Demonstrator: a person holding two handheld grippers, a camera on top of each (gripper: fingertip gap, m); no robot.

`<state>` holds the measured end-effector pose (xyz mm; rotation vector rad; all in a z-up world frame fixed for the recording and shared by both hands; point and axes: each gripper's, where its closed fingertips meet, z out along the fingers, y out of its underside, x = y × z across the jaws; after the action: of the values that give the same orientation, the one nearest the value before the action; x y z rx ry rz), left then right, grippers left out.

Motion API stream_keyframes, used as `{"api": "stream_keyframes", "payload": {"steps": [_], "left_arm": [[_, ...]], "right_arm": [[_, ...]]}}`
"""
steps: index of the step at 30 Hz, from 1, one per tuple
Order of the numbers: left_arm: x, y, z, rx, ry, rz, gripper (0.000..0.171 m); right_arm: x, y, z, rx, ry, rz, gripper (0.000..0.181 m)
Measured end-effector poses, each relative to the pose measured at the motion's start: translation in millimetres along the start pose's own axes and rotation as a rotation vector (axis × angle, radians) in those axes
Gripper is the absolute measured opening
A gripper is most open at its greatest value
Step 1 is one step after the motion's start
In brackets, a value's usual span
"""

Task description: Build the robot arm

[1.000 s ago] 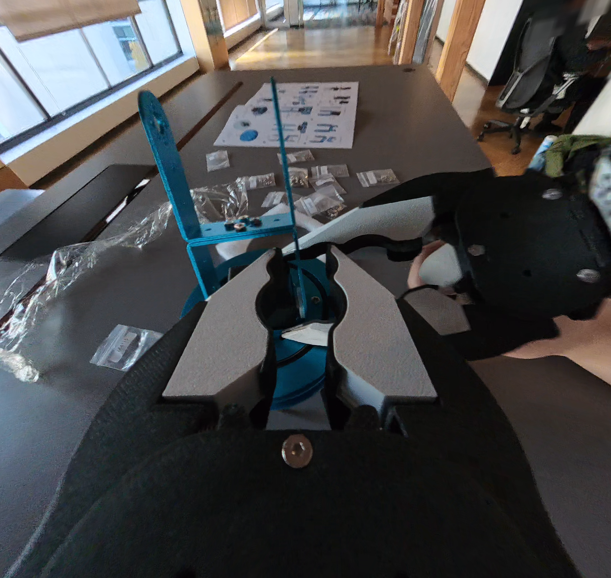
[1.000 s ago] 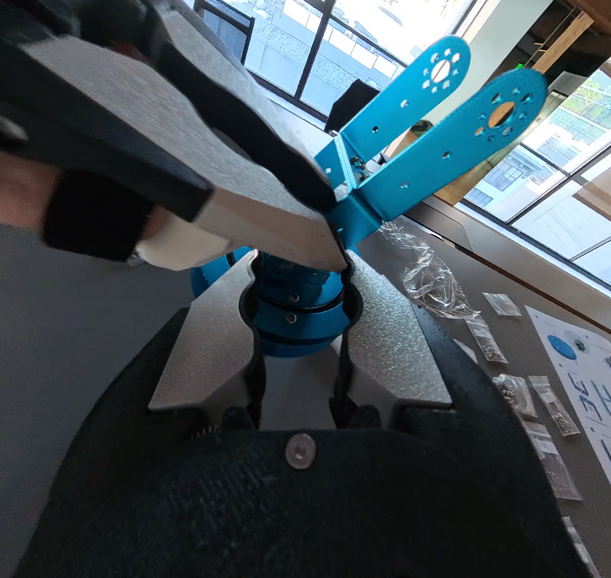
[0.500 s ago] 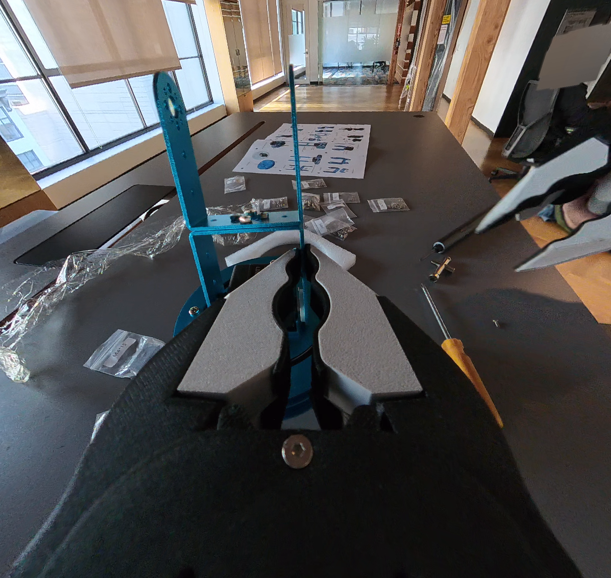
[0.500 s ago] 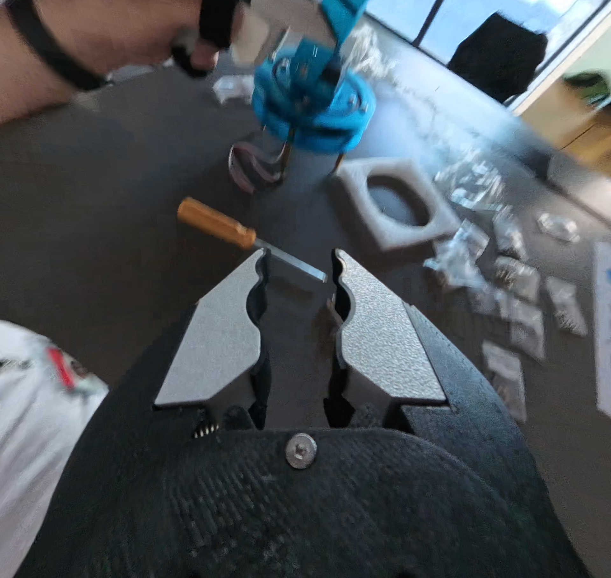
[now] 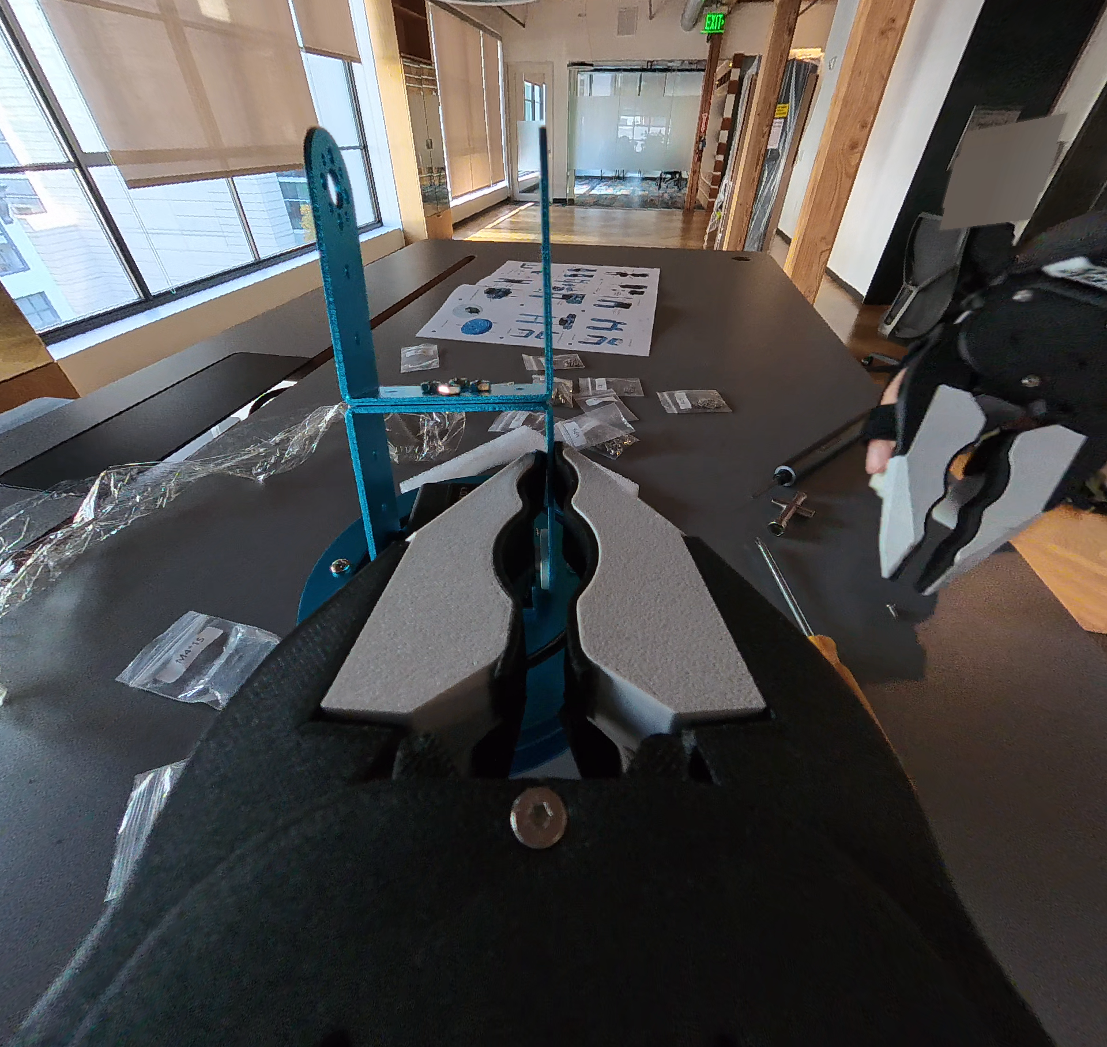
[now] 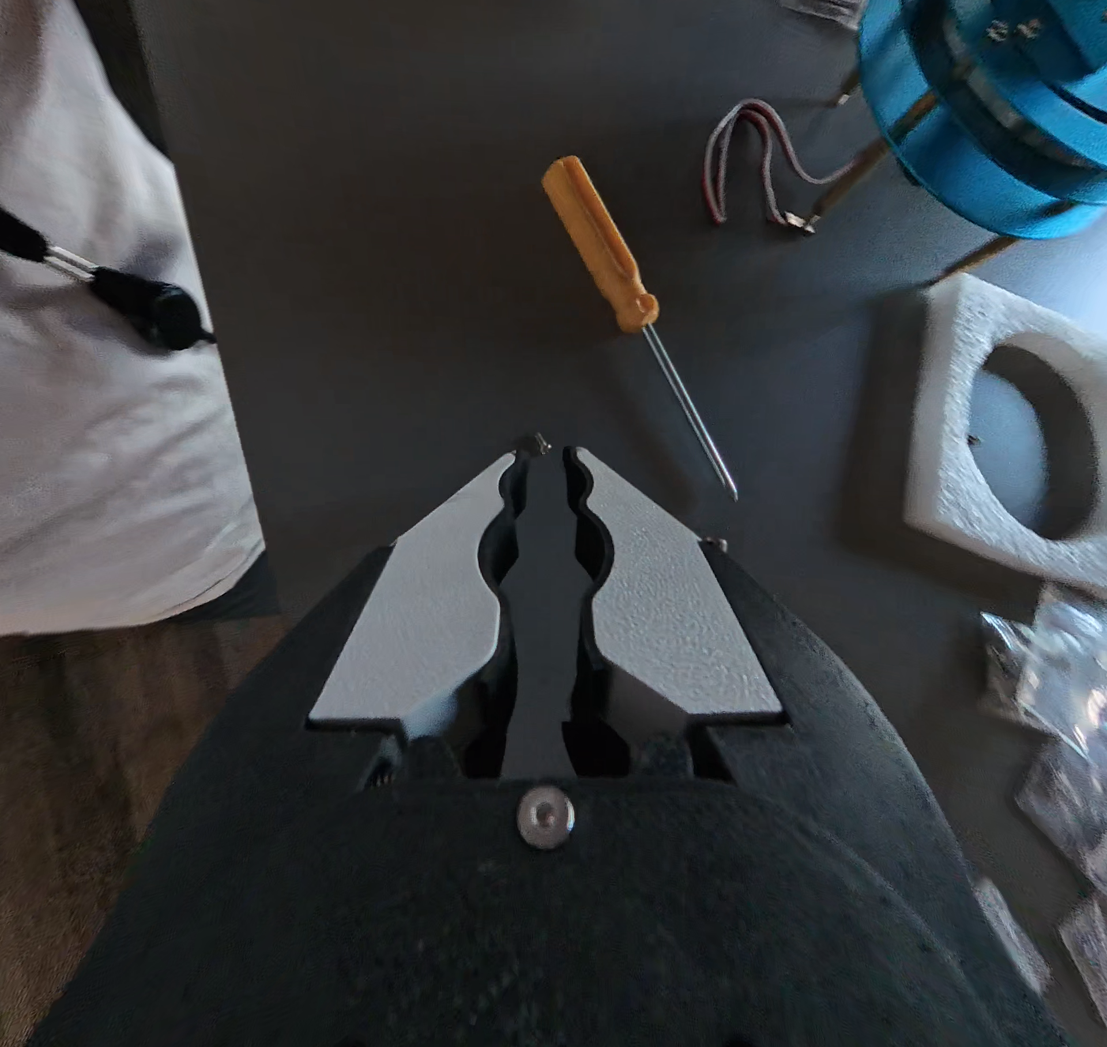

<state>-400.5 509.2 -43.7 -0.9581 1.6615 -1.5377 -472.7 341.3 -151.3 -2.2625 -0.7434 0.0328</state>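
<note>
My left gripper (image 5: 548, 456) is shut on the thin edge-on arm of a blue metal bracket (image 5: 344, 275), which stands upright on a blue round base (image 5: 332, 584). The base also shows in the right wrist view (image 6: 988, 120), raised on brass standoffs. My right gripper (image 6: 542, 452) points down at the dark table (image 6: 389, 120). Its jaws stand a narrow gap apart and hold nothing. A tiny screw (image 6: 539, 442) lies just past its left fingertip. An orange-handled screwdriver (image 6: 599, 245) lies just beyond. The right gripper also shows in the left wrist view (image 5: 922, 563).
A white foam block with a round hole (image 6: 934, 419) and a looped cable (image 6: 749, 167) lie near the base. Small bags of hardware (image 5: 599, 413), a printed sheet (image 5: 551, 305), crumpled clear film (image 5: 150, 485), a cross-shaped key (image 5: 791, 509) and a black rod (image 5: 820, 452) lie on the table. A person's white shirt (image 6: 90, 359) is at the left. One gripper's finger ends stand about 20 cm off the other's. To the orange-handled screwdriver (image 6: 599, 245): right tips about 8 cm, left tips about 15 cm.
My right gripper let go of the blue base, swung away to the right and came down over the table by the screwdriver, its jaws narrowing. My left gripper closed on the bracket arm.
</note>
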Motion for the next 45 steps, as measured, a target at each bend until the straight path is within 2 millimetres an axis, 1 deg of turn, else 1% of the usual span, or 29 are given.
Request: {"api": "stream_keyframes", "payload": {"steps": [1,4,5,10,11,13,16,19,20,22,25,27,29,31,34,36,39,42,45], "left_arm": [[0,0,0,0.0,0.0,0.001,0.0],[0,0,-1,0.001,-0.007,0.013,0.0],[0,0,-1,0.002,-0.008,0.012,0.0],[0,0,-1,0.01,0.001,-0.009,0.0],[0,0,-1,0.01,0.0,-0.009,0.0],[0,0,-1,0.008,-0.004,-0.008,0.0],[0,1,-1,0.005,-0.009,-0.004,0.0],[0,1,-1,0.006,-0.012,-0.007,0.0],[1,1,-1,0.009,-0.011,-0.013,0.0],[0,0,-1,0.015,-0.012,-0.023,0.0],[0,0,-1,0.016,-0.016,-0.022,0.0],[0,0,-1,0.016,-0.014,-0.032,0.0],[0,0,-1,0.017,-0.008,-0.041,0.0],[0,0,-1,0.018,-0.006,-0.044,0.0],[0,0,-1,0.016,-0.011,-0.041,0.001],[0,0,0,0.014,-0.01,-0.044,0.001],[0,-1,-1,0.021,-0.001,-0.056,0.0],[0,-2,-2,0.038,0.012,-0.079,0.001],[0,-4,-4,0.06,0.034,-0.109,0.002]], "right_arm": [[-2,0,3,0.005,-0.052,-0.007,0.012],[-1,6,11,-0.009,-0.109,-0.058,0.013],[-1,3,12,0.016,-0.121,-0.057,0.014],[0,4,14,0.052,-0.207,-0.01,0.013],[0,4,14,0.059,-0.221,-0.008,0.012],[-3,4,14,0.062,-0.253,0.005,0.003],[-4,4,13,0.062,-0.252,0.024,0.003],[-3,2,13,0.077,-0.21,0.062,0.002],[0,-2,12,0.097,-0.171,0.085,0.002],[8,-17,8,0.184,-0.085,0.143,0.001],[30,-39,2,0.297,0.109,0.236,0.0],[39,-51,3,0.346,0.198,0.28,0.0],[44,-55,11,0.316,0.24,0.331,0.0],[41,-57,21,0.276,0.24,0.368,0.0],[52,-59,32,0.232,0.301,0.43,0.0],[58,-56,49,0.157,0.296,0.476,0.0],[69,-56,68,0.064,0.33,0.451,0.0],[74,-56,77,0.021,0.357,0.426,0.0],[76,-58,80,0.049,0.346,0.455,0.0]]}}
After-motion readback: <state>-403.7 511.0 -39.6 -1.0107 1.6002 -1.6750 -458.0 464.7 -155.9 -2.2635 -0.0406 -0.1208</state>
